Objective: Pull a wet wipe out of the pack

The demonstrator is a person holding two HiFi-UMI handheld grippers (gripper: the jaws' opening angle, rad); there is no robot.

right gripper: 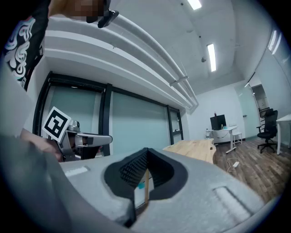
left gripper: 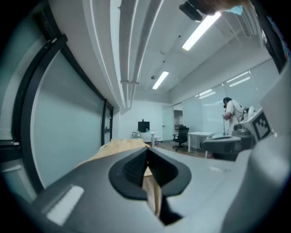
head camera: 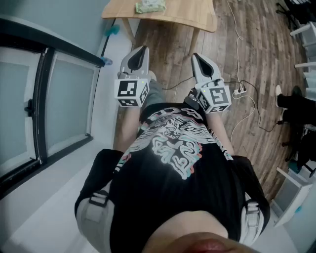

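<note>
Closest in is the person's black T-shirt with a pale swirling print [head camera: 170, 148], seen from above. Both forearms are held out in front of the waist, side by side and a little apart. The left gripper [head camera: 139, 53] and right gripper [head camera: 198, 60] point forward at about level, each with its marker cube facing up. In each gripper's own view the ribbed pads are pressed together at the tip and neither gripper holds anything.

The pale green wet wipe pack [head camera: 150, 6] lies flat on the light wooden table [head camera: 190, 15], well ahead of both grippers and touched by neither. The table stands on a dark plank floor [head camera: 256, 54]. A white power strip [head camera: 239, 91] lies there with its thin cable trailing, off to the right gripper's side. A black-framed glass partition [head camera: 47, 99] runs along the person's left. Farther back, the left gripper view shows a black office chair [left gripper: 182, 136] among white desks [left gripper: 200, 135], under long ceiling strip lights [left gripper: 201, 31].
</note>
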